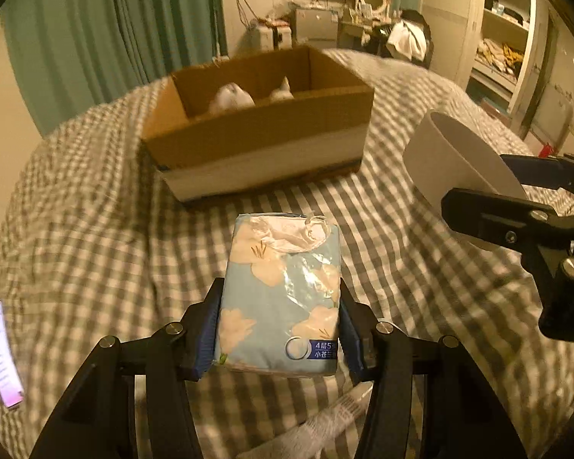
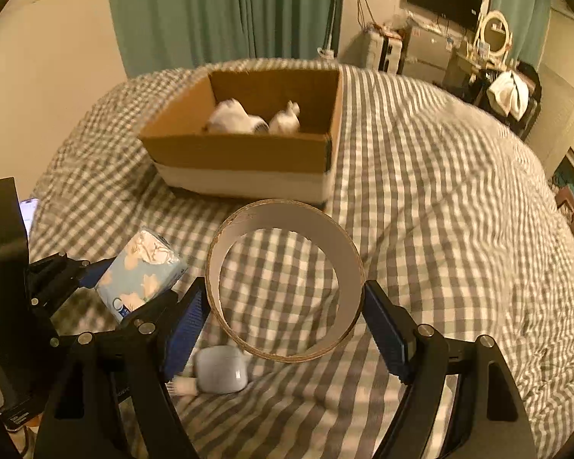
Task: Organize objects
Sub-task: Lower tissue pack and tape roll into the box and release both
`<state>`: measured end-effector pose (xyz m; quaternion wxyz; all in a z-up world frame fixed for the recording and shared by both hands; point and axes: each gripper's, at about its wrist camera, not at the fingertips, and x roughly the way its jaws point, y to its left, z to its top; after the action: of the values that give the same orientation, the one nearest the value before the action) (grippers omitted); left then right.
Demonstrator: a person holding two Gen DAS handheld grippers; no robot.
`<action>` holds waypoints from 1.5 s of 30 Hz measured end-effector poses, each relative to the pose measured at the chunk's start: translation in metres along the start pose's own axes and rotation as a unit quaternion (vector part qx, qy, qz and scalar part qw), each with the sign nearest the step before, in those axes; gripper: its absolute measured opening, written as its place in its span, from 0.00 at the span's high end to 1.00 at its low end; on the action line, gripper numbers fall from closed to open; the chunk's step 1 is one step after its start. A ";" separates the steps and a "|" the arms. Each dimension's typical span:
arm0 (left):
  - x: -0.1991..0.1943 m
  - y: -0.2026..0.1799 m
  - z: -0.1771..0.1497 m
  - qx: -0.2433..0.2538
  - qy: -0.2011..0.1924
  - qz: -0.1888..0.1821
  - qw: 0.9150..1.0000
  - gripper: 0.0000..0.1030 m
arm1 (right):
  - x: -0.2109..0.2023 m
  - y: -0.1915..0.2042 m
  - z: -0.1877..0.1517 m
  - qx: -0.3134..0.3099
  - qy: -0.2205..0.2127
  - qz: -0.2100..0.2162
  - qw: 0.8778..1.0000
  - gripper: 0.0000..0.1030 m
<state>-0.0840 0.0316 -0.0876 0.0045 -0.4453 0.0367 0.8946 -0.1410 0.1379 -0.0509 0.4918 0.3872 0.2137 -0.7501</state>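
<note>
Jaws of both grippers clamped: tissue pack (image 1: pixel 279 294), cardboard ring (image 2: pixel 285 281), short of box (image 2: pixel 248 153).

Blue floral tissue pack (image 1: pixel 281 290) held aloft, opened end forward; white cardboard ring (image 2: pixel 285 281) upright nearby; open cardboard box (image 2: pixel 248 153) on the bed, holding white items (image 2: pixel 237 118)

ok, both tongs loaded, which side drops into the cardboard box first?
Left, probably. Its tissue pack points straight at the cardboard box. The right tongs hold the tape ring at a similar range, slightly right of the opening.
</note>
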 end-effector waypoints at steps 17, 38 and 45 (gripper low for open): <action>-0.096 0.036 0.035 -0.035 -0.104 0.012 0.994 0.47 | -0.093 0.035 0.032 -0.042 -0.086 -0.022 0.995 0.23; -0.022 0.090 0.190 -0.061 -0.141 0.056 0.987 0.47 | 0.001 -0.001 0.197 -0.008 -0.119 0.003 0.993 0.23; 0.036 0.087 0.211 -0.054 -0.123 0.069 0.989 0.47 | 0.062 -0.023 0.226 0.013 -0.107 0.003 0.994 0.24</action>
<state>-0.2774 -0.0414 0.0159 -0.0768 -0.3278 0.0183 0.9415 -0.2586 -0.0463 0.0364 0.5092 0.3114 0.1492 -0.7883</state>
